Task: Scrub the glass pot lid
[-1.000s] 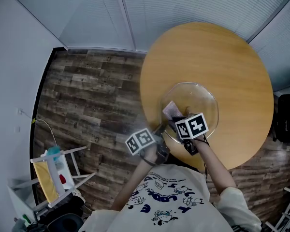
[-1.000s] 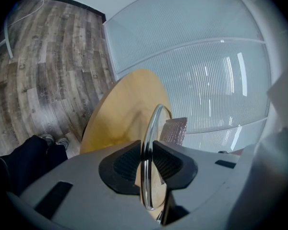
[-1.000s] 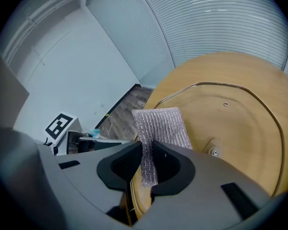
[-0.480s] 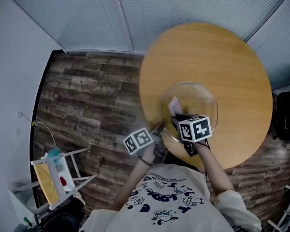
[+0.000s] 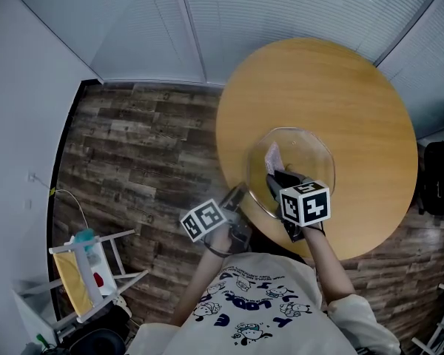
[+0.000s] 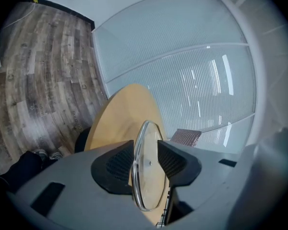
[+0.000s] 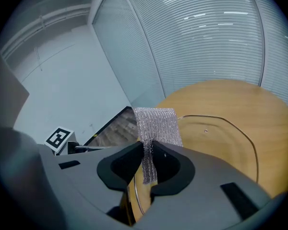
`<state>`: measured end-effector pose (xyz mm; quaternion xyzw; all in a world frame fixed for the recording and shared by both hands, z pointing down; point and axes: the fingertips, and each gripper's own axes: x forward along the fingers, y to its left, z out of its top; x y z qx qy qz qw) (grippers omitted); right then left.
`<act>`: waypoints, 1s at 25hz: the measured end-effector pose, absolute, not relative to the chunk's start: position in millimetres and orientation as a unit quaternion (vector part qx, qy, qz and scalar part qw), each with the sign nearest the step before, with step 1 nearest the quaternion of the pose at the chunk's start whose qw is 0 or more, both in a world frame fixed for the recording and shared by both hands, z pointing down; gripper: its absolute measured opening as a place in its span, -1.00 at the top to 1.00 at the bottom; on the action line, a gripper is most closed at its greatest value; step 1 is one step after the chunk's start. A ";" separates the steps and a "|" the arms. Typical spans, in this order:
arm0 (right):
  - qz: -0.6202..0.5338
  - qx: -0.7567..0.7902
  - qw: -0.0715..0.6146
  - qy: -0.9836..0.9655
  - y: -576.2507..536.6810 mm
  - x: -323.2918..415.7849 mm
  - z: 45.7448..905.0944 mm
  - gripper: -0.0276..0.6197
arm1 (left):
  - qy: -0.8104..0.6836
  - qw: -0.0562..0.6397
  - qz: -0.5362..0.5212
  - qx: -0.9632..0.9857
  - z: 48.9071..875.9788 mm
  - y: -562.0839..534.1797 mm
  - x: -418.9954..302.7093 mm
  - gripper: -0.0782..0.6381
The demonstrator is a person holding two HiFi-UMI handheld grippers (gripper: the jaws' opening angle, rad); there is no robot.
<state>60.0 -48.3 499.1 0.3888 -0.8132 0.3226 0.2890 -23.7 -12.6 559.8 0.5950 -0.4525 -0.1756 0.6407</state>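
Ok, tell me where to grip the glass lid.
Take the glass lid by its thin rim at the near-left edge, jaws one above and one below, as the left gripper has it; the lid lies flat, so only the rim fits.

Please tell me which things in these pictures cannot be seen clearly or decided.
1. Head view: the right gripper hides the mesh cloth's lower end, so its contact with the glass pot lid cannot be told.
2. Right gripper view: that gripper's body cuts off the lid's near part.
3. Head view: the things on the white rack are too small to name.
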 end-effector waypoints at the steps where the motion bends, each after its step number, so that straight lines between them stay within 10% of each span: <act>1: 0.317 0.396 0.280 -0.815 -50.5 60.2 493.0 0.69 | -0.456 0.636 -0.181 0.596 555.3 -15.3 -27.6 0.39; 25: 0.185 0.530 0.112 -0.820 -57.8 80.5 390.2 0.69 | -0.450 0.405 -0.160 0.779 391.7 -66.0 -6.5 0.61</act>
